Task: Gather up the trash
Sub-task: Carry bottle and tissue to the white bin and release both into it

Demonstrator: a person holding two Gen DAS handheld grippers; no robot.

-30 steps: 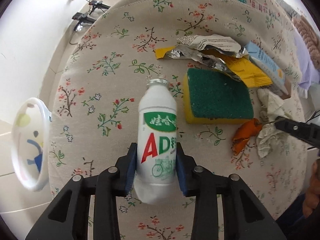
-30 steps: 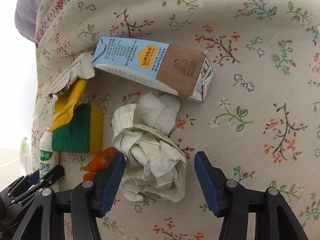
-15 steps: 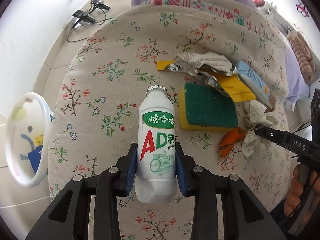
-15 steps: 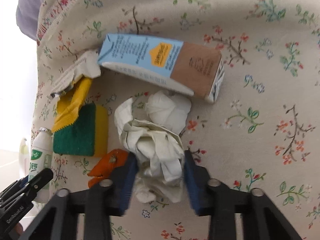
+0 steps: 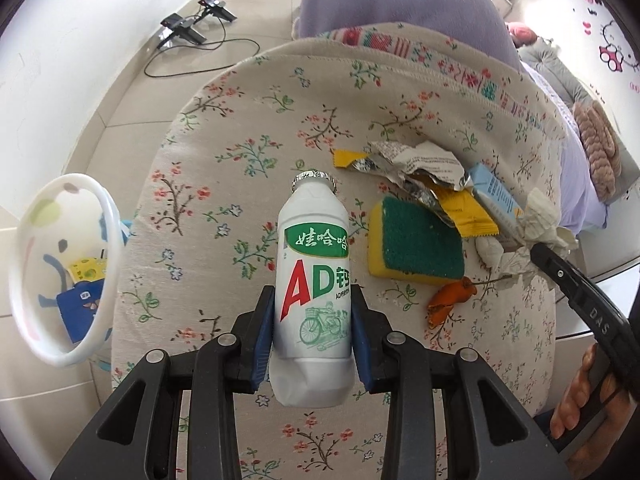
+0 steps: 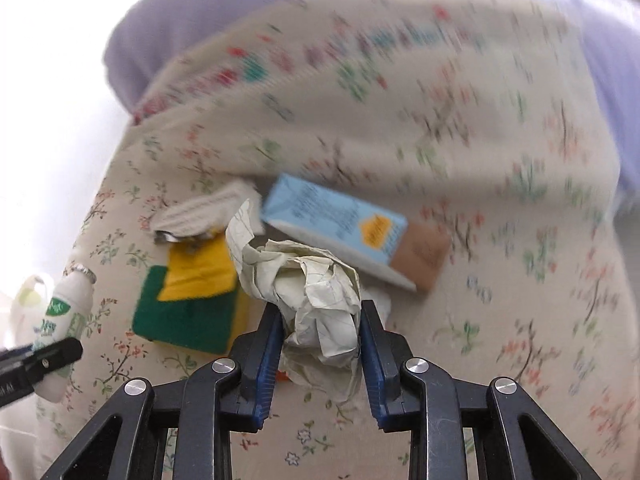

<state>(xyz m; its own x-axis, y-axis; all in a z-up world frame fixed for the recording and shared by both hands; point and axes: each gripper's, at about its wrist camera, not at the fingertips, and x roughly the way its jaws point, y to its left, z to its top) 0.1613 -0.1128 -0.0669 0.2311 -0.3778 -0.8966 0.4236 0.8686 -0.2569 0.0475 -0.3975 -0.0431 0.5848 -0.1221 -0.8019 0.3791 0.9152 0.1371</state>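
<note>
White plastic drink bottle (image 5: 312, 280) sat clamped in my left gripper (image 5: 312, 336); my right gripper's (image 6: 322, 340) jaws were closing on crumpled paper (image 6: 316, 296) beside the sponge (image 6: 188, 316). Next, I judged, both go left of the sponge into the bin (image 5: 24, 280).

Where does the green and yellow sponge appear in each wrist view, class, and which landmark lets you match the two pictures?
Left wrist view: the sponge lies right of centre on the floral cloth, beside the bottle that the left gripper holds.
Right wrist view: the sponge lies left of centre, left of the crumpled paper between the closing jaws of the right gripper.
Shared landmark: the blue carton, just beyond the sponge.
</note>
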